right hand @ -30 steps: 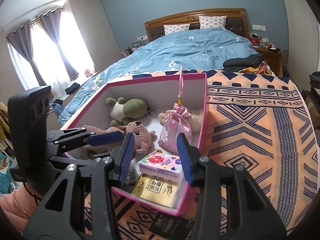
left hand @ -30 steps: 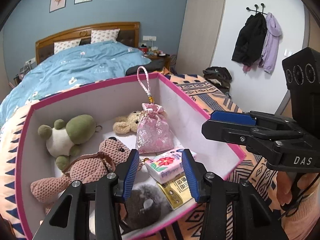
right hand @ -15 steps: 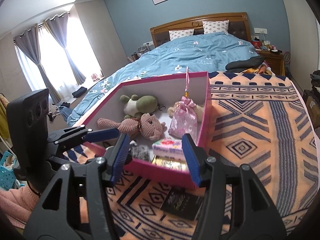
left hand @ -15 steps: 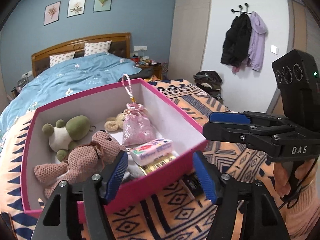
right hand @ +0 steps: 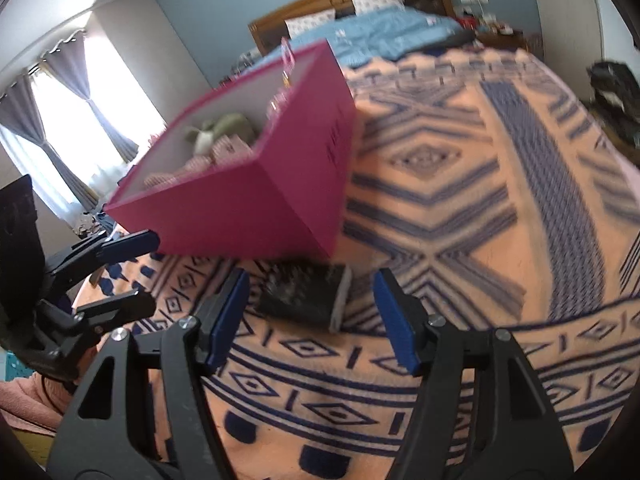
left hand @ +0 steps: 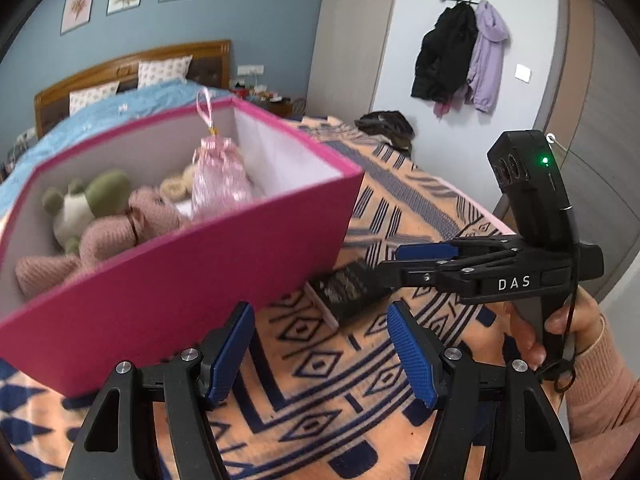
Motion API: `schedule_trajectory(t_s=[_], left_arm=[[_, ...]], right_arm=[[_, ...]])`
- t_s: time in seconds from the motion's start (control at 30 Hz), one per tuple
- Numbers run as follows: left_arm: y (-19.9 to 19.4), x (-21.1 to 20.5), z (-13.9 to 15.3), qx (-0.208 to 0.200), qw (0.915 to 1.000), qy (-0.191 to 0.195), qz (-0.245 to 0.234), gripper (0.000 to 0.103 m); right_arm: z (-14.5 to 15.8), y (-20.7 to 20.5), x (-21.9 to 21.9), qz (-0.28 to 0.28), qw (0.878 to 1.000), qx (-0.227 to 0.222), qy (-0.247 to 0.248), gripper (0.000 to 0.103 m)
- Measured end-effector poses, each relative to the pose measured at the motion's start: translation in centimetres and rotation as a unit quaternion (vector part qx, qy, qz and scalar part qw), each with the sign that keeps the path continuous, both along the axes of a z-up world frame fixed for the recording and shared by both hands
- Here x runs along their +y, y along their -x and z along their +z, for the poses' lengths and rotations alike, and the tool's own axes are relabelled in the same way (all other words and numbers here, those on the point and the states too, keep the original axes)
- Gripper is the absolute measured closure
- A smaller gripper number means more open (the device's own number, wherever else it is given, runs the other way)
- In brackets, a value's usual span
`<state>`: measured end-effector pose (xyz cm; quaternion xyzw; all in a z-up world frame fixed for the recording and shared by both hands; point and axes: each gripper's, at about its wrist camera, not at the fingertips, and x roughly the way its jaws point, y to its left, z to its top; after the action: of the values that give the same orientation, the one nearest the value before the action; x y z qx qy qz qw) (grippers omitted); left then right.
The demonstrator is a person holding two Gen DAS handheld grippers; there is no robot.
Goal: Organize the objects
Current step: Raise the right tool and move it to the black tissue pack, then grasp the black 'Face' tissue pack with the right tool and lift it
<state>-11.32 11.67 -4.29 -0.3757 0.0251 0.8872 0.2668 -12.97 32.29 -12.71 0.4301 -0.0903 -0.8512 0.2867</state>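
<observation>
A pink box (left hand: 192, 264) stands on the patterned blanket and holds a brown knitted bear (left hand: 116, 232), a green and white plush (left hand: 84, 200) and a pink pouch (left hand: 220, 176). The box also shows in the right wrist view (right hand: 256, 200). A small black box (right hand: 304, 298) lies on the blanket just in front of the pink box; it also shows in the left wrist view (left hand: 346, 286). My right gripper (right hand: 312, 320) is open, low over the blanket, with the black box lying just ahead between its fingers. My left gripper (left hand: 320, 352) is open and empty, beside the pink box's front wall.
The orange and navy patterned blanket (right hand: 460, 208) covers the surface. A bed with a blue duvet (right hand: 392, 32) stands behind. Coats (left hand: 460, 52) hang on the wall at the right. A dark pile of clothes (left hand: 384, 124) lies beyond the blanket. Curtained windows (right hand: 80, 128) are at the left.
Both grippers have pulled back out of the pink box and dropped low to the blanket. The right gripper now frames the small black box. Both stay open.
</observation>
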Motion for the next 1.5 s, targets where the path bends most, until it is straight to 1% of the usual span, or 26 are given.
schedule_trajectory(t_s=[0.13,0.27,0.33,0.4,0.47,0.53,0.6,0.63,0.73,0.83,0.9,1.07,1.23,1.37,1.5], left_arm=[[0.2,0.5,-1.3,-0.019,0.9998,0.008,-0.001,0.036],[0.7,0.6,-2.3,-0.044,0.9990,0.003,-0.001,0.040],[0.6,0.6,-2.7,-0.052,0.9987,0.003,0.001,0.042],[0.7,0.5,-3.1,-0.060,0.9982,0.001,0.004,0.046],[0.7,0.3,-3.4,-0.067,0.9978,-0.003,0.005,0.048],[0.7,0.2,-3.7,-0.071,0.9974,-0.004,0.006,0.051],[0.7,0.1,-3.9,-0.077,0.9970,-0.006,0.006,0.055],[0.7,0.0,-4.0,-0.079,0.9968,-0.006,0.007,0.056],[1.0,0.0,-4.2,-0.084,0.9964,-0.006,0.008,0.058],[1.2,0.1,-4.4,-0.089,0.9960,0.002,0.012,0.063],[1.3,0.0,-4.6,-0.091,0.9958,-0.001,0.012,0.066],[1.7,-0.2,-4.9,-0.100,0.9948,-0.003,0.019,0.066],[2.3,0.0,-5.2,-0.106,0.9940,0.001,0.026,0.066],[2.3,0.3,-5.2,-0.106,0.9941,-0.001,0.023,0.067],[2.4,0.2,-5.0,-0.106,0.9940,-0.008,0.024,0.067]], right_arm=[[-1.2,0.4,-0.9,0.009,1.000,-0.013,-0.004,0.037],[-1.8,0.8,-1.1,0.005,1.000,-0.017,0.000,0.037],[-1.9,1.0,-1.2,0.006,1.000,-0.021,0.002,0.041],[-2.0,1.1,-1.5,0.011,1.000,-0.025,0.003,0.050],[-2.1,1.0,-1.9,0.016,0.999,-0.027,-0.004,0.051],[-2.1,0.7,-2.3,0.025,0.999,-0.024,-0.009,0.054],[-2.1,0.4,-2.7,0.037,0.999,-0.024,-0.013,0.060],[-2.1,0.3,-2.9,0.041,0.999,-0.023,-0.013,0.061],[-2.1,0.1,-3.3,0.050,0.998,-0.023,-0.013,0.061],[-2.1,0.0,-3.3,0.058,0.998,-0.027,-0.002,0.061],[-2.1,-0.1,-3.5,0.065,0.997,-0.030,0.003,0.061],[-2.1,-0.3,-4.2,0.078,0.997,-0.029,0.001,0.061],[-2.7,0.1,-4.0,0.068,0.997,-0.041,0.004,0.061],[-2.6,0.1,-3.9,0.067,0.997,-0.041,0.009,0.061],[-2.5,0.4,-3.4,0.053,0.997,-0.047,0.019,0.061]])
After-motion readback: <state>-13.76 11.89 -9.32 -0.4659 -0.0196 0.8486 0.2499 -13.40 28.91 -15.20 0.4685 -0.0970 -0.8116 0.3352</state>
